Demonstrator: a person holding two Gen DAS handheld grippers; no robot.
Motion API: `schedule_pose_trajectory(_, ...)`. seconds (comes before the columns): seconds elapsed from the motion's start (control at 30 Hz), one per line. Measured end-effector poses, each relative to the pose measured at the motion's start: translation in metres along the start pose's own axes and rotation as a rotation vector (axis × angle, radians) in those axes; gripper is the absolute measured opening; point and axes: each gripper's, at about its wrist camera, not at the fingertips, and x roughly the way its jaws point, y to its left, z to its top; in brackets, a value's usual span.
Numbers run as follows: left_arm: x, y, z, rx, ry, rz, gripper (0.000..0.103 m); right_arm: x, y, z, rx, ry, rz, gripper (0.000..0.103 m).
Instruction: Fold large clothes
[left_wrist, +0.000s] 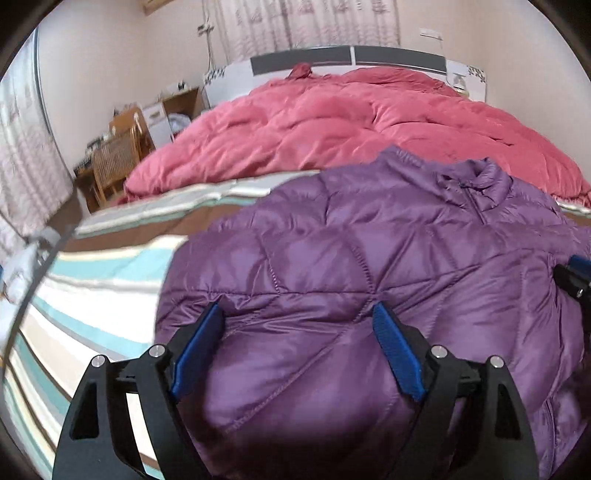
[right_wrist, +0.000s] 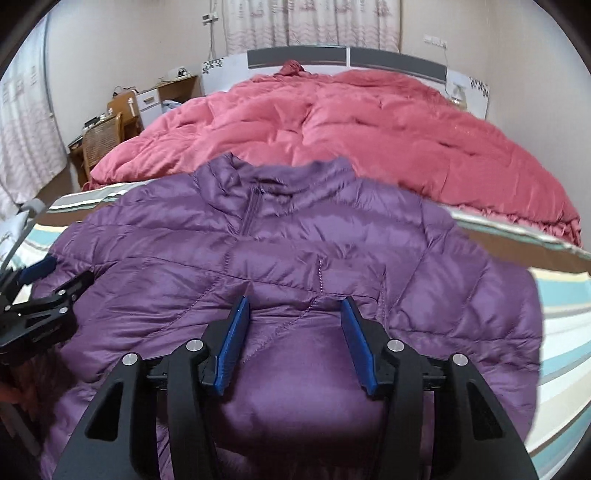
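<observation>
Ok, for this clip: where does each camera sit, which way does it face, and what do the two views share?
Left wrist: on the left gripper, facing down over the purple jacket toward the headboard; its own open fingers show, the right gripper at the frame's right edge.
Right wrist: on the right gripper, facing likewise; own open fingers show, left gripper at left.
Shared: jacket, pink duvet, striped sheet.

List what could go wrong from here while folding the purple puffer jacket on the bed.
1. The purple puffer jacket is slick and puffy; with the left tool and right tool both open above it, a shallow pinch may slip off.
2. The pink comforter lies right behind the collar, so a fold toward it could snag or drag it.
3. The tools are close together and could collide.
</observation>
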Motion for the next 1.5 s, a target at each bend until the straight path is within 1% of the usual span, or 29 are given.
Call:
schedule_pose_trajectory(0.07,0.006,0.005,-0.002,-0.029,0.016,-0.018,0.087,0.006,0.003,-0.007,-0.015,-0.009,-0.012,0.052)
schedule_pose_trajectory(0.17,0.021,0.012,-0.003,-0.069,0.052,-0.041,0.089,0.014,0.008,-0.009,-0.034,0.002,-0.034,0.052)
schedule_pose_trajectory(0.3,0.029,0.007,-0.002,-0.054,0.061,-0.02,0.089,0.017,0.009,-0.01,-0.04,0.003,-0.042,0.052)
schedule_pose_trajectory(0.47,0.009,0.0,0.001,-0.055,0.044,0.028,0.089,0.013,0.006,-0.012,-0.03,-0.002,-0.035,0.052)
schedule_pose_trajectory(0.57,-0.008,-0.003,0.003,-0.095,0.037,0.007,0.09,0.012,0.006,-0.012,-0.03,-0.005,-0.034,0.052)
schedule_pose_trajectory(0.63,-0.016,-0.01,0.008,-0.106,0.019,-0.002,0.093,0.011,0.005,-0.012,-0.027,-0.007,-0.029,0.052)
schedule_pose_trajectory(0.73,-0.02,-0.023,0.017,-0.071,0.0,0.004,0.094,-0.002,-0.002,-0.01,0.006,-0.029,0.008,0.052)
schedule_pose_trajectory(0.8,-0.019,-0.029,0.021,-0.057,-0.001,-0.001,0.094,-0.018,-0.014,-0.009,0.056,-0.061,0.045,0.052)
schedule_pose_trajectory(0.83,-0.018,-0.032,0.023,-0.055,0.002,-0.008,0.094,-0.023,-0.018,-0.009,0.069,-0.072,0.038,0.052)
schedule_pose_trajectory(0.87,-0.016,-0.035,0.024,-0.053,0.006,-0.014,0.094,-0.027,-0.027,-0.008,0.086,-0.08,0.005,0.052)
schedule_pose_trajectory(0.93,-0.008,-0.044,0.026,-0.038,0.021,-0.017,0.094,-0.026,-0.041,-0.005,0.109,-0.067,-0.036,0.052)
schedule_pose_trajectory(1.0,0.002,-0.052,0.029,-0.017,0.026,-0.002,0.095,-0.018,-0.058,-0.002,0.14,-0.051,-0.08,0.052)
schedule_pose_trajectory(1.03,0.009,-0.056,0.031,-0.003,0.03,0.007,0.096,-0.009,-0.067,-0.001,0.16,-0.028,-0.083,0.052)
schedule_pose_trajectory(1.1,0.017,-0.061,0.033,0.01,0.033,0.017,0.099,0.004,-0.078,-0.001,0.199,0.0,-0.057,0.052)
schedule_pose_trajectory(1.13,0.023,-0.063,0.034,0.017,0.034,0.023,0.101,0.009,-0.08,-0.002,0.214,0.004,-0.051,0.053)
schedule_pose_trajectory(1.2,0.032,-0.065,0.033,0.031,0.04,0.015,0.101,0.016,-0.079,-0.003,0.207,0.009,-0.06,0.054)
schedule_pose_trajectory(1.3,0.043,-0.064,0.032,0.02,0.06,-0.012,0.101,0.024,-0.072,-0.003,0.175,0.019,-0.099,0.055)
schedule_pose_trajectory(1.37,0.047,-0.065,0.032,0.022,0.065,-0.012,0.101,0.026,-0.071,-0.003,0.163,0.019,-0.111,0.055)
schedule_pose_trajectory(1.5,0.049,-0.064,0.033,0.018,0.069,-0.02,0.101,0.026,-0.073,-0.003,0.167,0.02,-0.107,0.055)
